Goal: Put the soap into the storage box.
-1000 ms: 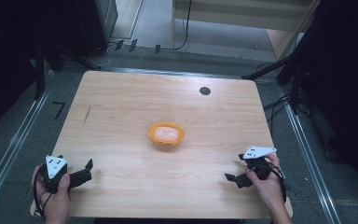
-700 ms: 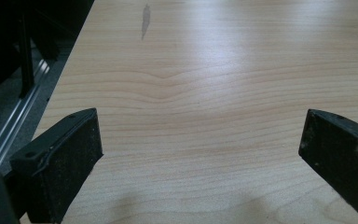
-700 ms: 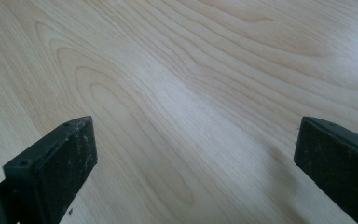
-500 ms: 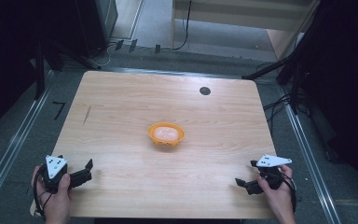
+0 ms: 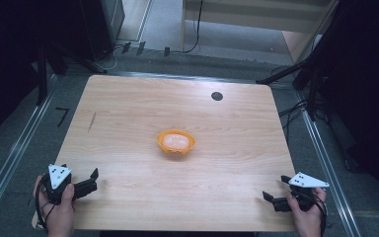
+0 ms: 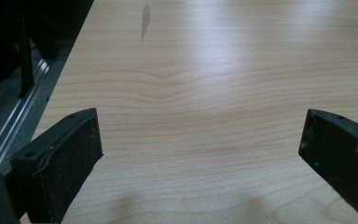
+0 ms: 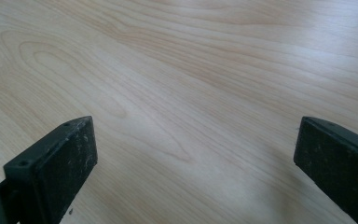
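With both your left tool (image 5: pixel 88 180) and right tool (image 5: pixel 272 191) spread open at the frame's bottom corners, the small orange plastic bowl (image 5: pixel 176 141) mid-worktop (image 5: pixel 128 118) could tip if you nudge its rim.

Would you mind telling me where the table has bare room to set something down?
Nearly all of the table is bare. Free patches: the near strip between the left tool and the right tool, the far half behind the orange bowl up to the dark round spot, and both sides of the bowl. Nowhere is crowded.
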The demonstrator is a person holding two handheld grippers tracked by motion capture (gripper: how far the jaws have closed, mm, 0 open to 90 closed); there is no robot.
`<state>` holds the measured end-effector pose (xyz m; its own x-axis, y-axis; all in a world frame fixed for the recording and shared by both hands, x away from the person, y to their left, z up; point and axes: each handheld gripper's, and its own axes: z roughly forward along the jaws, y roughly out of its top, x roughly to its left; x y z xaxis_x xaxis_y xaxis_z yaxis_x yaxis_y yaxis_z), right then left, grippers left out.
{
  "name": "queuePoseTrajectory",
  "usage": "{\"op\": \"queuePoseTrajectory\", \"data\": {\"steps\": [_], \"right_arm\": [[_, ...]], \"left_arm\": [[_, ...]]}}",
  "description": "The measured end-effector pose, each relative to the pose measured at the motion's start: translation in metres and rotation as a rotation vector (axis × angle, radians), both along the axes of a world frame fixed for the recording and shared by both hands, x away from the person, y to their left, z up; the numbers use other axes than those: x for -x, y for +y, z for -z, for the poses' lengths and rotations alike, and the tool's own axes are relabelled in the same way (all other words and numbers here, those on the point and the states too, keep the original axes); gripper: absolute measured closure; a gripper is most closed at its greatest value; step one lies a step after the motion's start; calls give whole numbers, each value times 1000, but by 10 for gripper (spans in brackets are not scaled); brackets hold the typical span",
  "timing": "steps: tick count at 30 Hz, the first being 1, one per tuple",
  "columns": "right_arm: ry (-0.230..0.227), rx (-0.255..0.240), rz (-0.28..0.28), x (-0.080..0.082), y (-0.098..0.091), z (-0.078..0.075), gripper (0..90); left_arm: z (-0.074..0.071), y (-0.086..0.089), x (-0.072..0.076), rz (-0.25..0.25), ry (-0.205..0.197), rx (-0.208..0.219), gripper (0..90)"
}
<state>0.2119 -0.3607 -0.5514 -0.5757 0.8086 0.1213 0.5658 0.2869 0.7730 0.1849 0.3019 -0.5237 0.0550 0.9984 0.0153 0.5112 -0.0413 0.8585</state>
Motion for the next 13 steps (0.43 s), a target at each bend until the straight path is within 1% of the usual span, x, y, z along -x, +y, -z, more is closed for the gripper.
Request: {"op": "queuePoseTrajectory", "data": {"steps": [4,9,13], "right_arm": [[-13,-27,21,4,-5,1,0],[-33,-38,30,3,-4,1,0],[-36,-43,39,4,-5,1,0]], "left_arm": [[0,0,0,4,4,1,0],[0,1,-2,15,22,10,0],[0,1,-4,21,38,10,0]]}}
